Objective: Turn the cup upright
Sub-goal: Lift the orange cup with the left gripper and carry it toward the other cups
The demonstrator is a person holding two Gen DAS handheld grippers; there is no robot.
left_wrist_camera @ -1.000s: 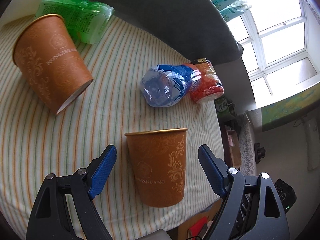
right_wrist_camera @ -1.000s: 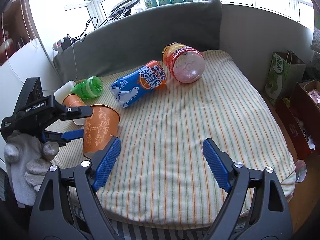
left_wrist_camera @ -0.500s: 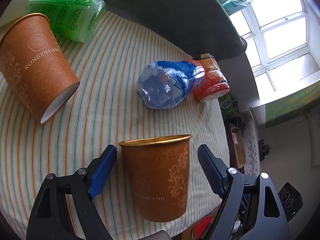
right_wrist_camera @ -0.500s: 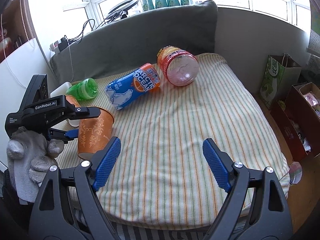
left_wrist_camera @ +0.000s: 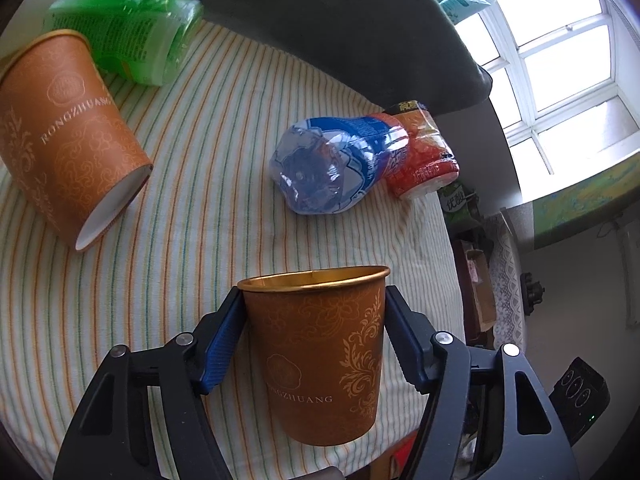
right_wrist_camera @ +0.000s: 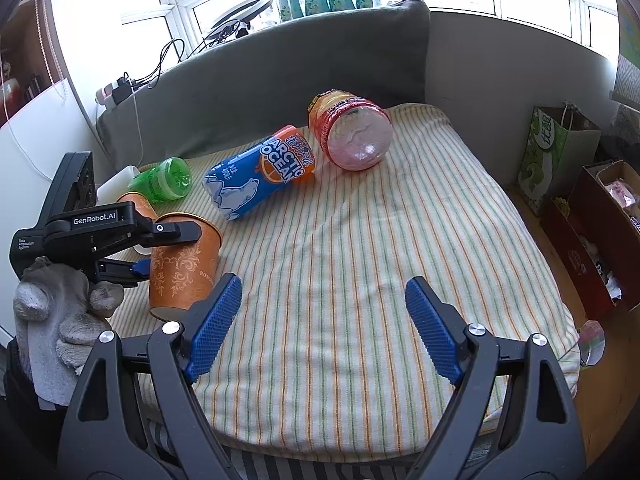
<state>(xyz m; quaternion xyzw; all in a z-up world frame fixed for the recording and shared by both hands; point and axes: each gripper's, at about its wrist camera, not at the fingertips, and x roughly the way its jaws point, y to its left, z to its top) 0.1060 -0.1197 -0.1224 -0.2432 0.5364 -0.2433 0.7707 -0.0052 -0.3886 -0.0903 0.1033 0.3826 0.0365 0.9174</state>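
An orange paper cup [left_wrist_camera: 324,356] with a gold rim stands upright, mouth up, on the striped cloth [left_wrist_camera: 224,184] near its front edge. My left gripper [left_wrist_camera: 314,312] is shut on it, both blue pads against its sides just under the rim. It also shows in the right wrist view [right_wrist_camera: 182,266], held by the left gripper [right_wrist_camera: 168,248] at the cloth's left side. A second orange cup [left_wrist_camera: 64,136] lies tilted at the far left. My right gripper [right_wrist_camera: 322,320] is open and empty over the cloth's front.
A green bottle [left_wrist_camera: 128,44], a blue Arctic Ocean bottle [right_wrist_camera: 260,172] and a red bottle [right_wrist_camera: 352,136] lie on the cloth. A grey cushion back [right_wrist_camera: 280,72] runs behind. Boxes and a paper bag [right_wrist_camera: 556,152] stand on the floor to the right.
My left gripper has moved forward around the upright cup and closed on its sides; it was open a second ago. The right gripper stays open and has shifted slightly.
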